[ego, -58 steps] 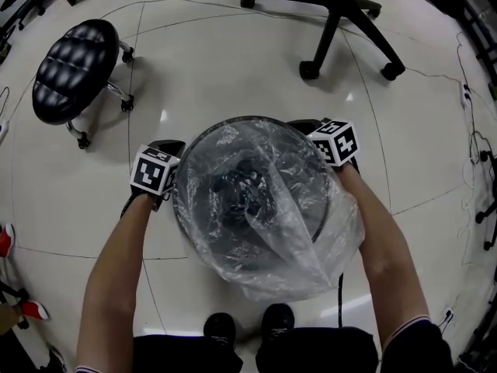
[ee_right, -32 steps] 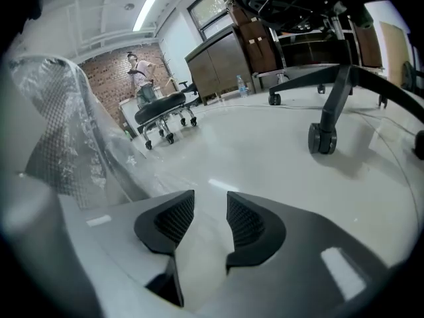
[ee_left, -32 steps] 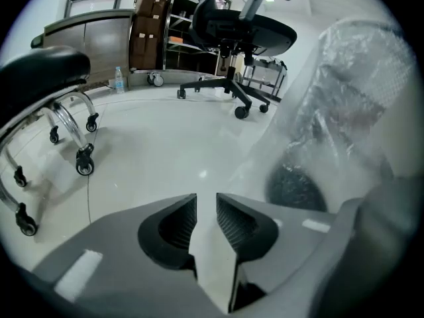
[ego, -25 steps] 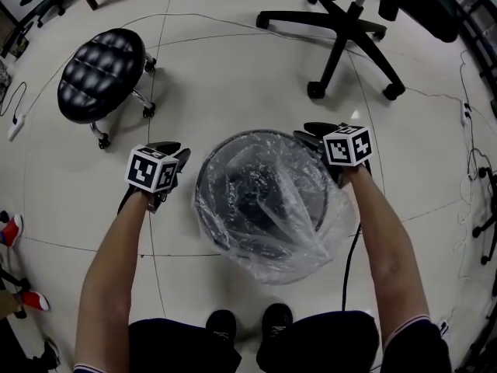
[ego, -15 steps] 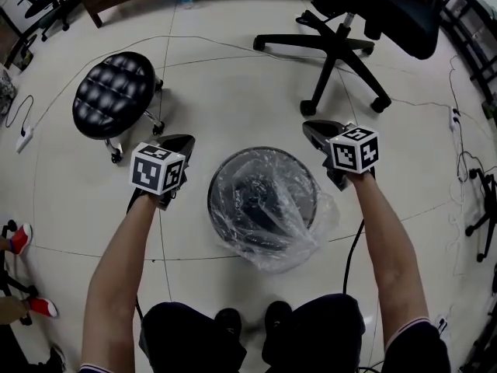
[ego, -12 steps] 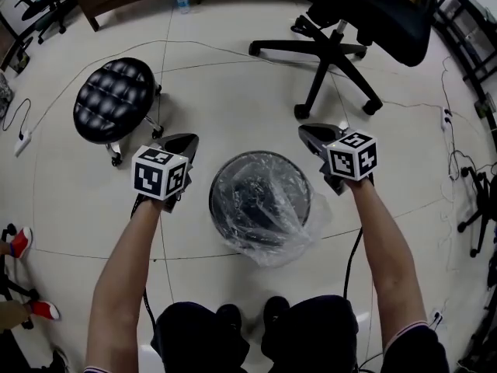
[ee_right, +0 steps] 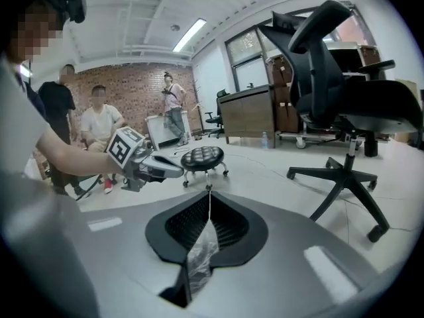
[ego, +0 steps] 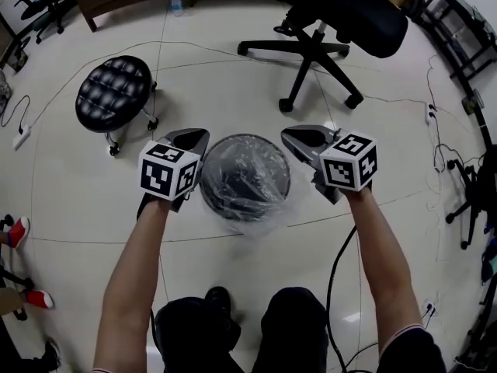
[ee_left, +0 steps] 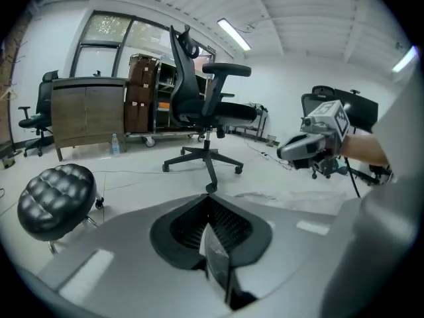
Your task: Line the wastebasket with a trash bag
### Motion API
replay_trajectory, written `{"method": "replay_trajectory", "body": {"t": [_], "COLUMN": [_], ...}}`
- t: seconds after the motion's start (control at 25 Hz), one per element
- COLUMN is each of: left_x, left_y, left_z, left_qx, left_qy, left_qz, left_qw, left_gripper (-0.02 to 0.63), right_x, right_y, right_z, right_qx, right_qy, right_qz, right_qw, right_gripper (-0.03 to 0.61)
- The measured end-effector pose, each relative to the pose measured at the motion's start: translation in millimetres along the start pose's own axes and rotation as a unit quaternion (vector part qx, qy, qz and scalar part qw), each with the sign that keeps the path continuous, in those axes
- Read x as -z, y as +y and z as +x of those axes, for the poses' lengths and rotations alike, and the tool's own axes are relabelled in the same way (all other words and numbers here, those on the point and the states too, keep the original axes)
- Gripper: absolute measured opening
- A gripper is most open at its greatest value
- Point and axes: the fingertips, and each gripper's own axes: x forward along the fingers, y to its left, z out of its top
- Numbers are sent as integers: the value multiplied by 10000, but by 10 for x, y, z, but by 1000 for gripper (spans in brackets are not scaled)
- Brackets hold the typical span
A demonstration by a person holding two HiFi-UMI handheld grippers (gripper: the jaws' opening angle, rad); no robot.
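The wastebasket (ego: 247, 137) stands on the floor just ahead of the person's feet, well clear of the room's edges. The clear trash bag (ego: 256, 210) already sits inside it. Its film covers the opening and sags into the hollow, and the surplus bunches outside the rim on the near side.

The 2 grippers flank the basket and hang above it, apart from the bag. The left gripper (ego: 196, 135) and the right gripper (ego: 293, 135) both have their jaws pressed together. Each gripper view shows a thin shiny sliver in the seam, crinkled on the right, and I cannot tell what it is. No film runs from either tip down to the basket, so I judge both empty.

The lining looks nearly finished, and what remains is tidying the cuff. To do it well:
- spread the jaws before going back down;
- pinch the near slack with 1 gripper while the other steadies the far rim;
- draw the film down evenly and gently, since it is thin and the basket looks light.

A black stool (ego: 113, 93) stands toward the far left and an office chair (ego: 322, 22) beyond the basket.
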Motion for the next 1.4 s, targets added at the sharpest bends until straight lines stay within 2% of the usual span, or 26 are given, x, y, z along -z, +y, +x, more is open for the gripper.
{"method": "replay_trajectory", "body": {"t": [0.16, 0.24, 0.4, 0.56, 0.6, 0.68, 1.08, 1.4], "left_x": [41, 69, 118, 184, 204, 230, 271, 407], "left_y": [-248, -370, -554, -612, -613, -608, -487, -335], "left_z": [-181, -285, -448, -546, -553, -549, -565, -558], "left_qx": [-152, -204, -270, -347, -367, -386, -522, -647], "left_qy": [30, 1, -89, -124, -118, -116, -210, -103], "left_qz": [82, 47, -78, -212, -219, -230, -310, -305], "left_qw": [9998, 9998, 9996, 9991, 9990, 9989, 9979, 9974], "left_gripper": [12, 11, 11, 12, 11, 12, 12, 11], "right_x": [315, 455, 593, 759, 789, 808, 644, 736], "right_y": [448, 589, 781, 885, 891, 881, 868, 784], "right_z": [-53, -58, -72, -26, -2, 49, 581, 1274], "right_qx": [-659, -853, -1106, -1131, -1127, -1127, -1019, -728], "right_qy": [516, 748, 956, 1393, 1462, 1472, 1177, 1584], "right_qz": [-290, -418, -324, -303, -293, -236, -77, -17], "right_qw": [9961, 9927, 9887, 9833, 9824, 9824, 9878, 9847], "right_gripper": [101, 116, 124, 119, 97, 4, 2, 2]}}
